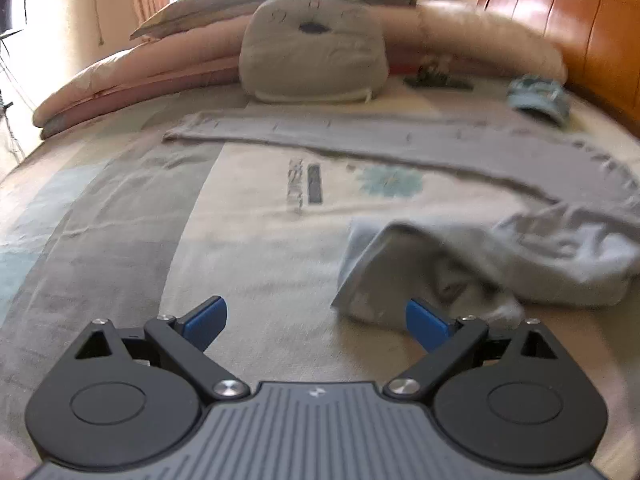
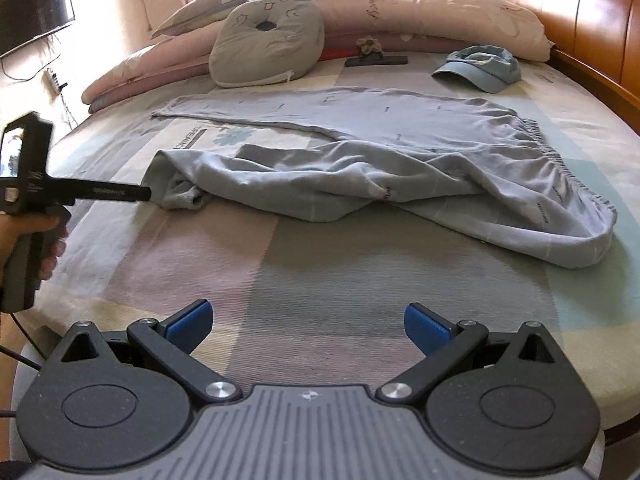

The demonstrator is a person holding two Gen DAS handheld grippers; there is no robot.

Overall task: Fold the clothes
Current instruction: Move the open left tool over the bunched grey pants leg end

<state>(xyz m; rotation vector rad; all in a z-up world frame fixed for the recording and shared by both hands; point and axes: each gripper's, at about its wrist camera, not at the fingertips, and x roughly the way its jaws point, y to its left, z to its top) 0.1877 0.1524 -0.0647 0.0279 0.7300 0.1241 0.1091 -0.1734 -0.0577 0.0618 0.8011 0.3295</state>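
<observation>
Left hand-held gripper (image 1: 316,322): blue pads spread wide, nothing between them, low over the bed and just short of the crumpled leg cuff of the grey trousers (image 2: 360,160). Right hand-held gripper (image 2: 308,326): likewise wide open and empty, hanging over bare bedsheet (image 2: 320,280), well apart from the cloth. Trousers lie across the middle of the bed; far leg stretched flat and straight, near leg bunched and folded back on itself, elastic waistband (image 2: 560,160) toward the headboard side. Judgement: the step in hand is taking the near cuff to draw that leg out flat. To do it well, close one pad under and one over the cuff hem so both layers are caught, then pull along the leg's line, low, while the right takes the waistband to keep it from dragging. Risk: pinching only the upper layer, which would leave a twist. Bedsheet is patchwork-printed in pale blocks, soft, so cloth will drag a little. Beyond: grey animal-face cushion (image 2: 268,44), pink rolled quilts (image 2: 440,16), blue cap (image 2: 484,66), wooden headboard (image 2: 580,8), curtained window, dark screen (image 2: 36,12) on the wall.
</observation>
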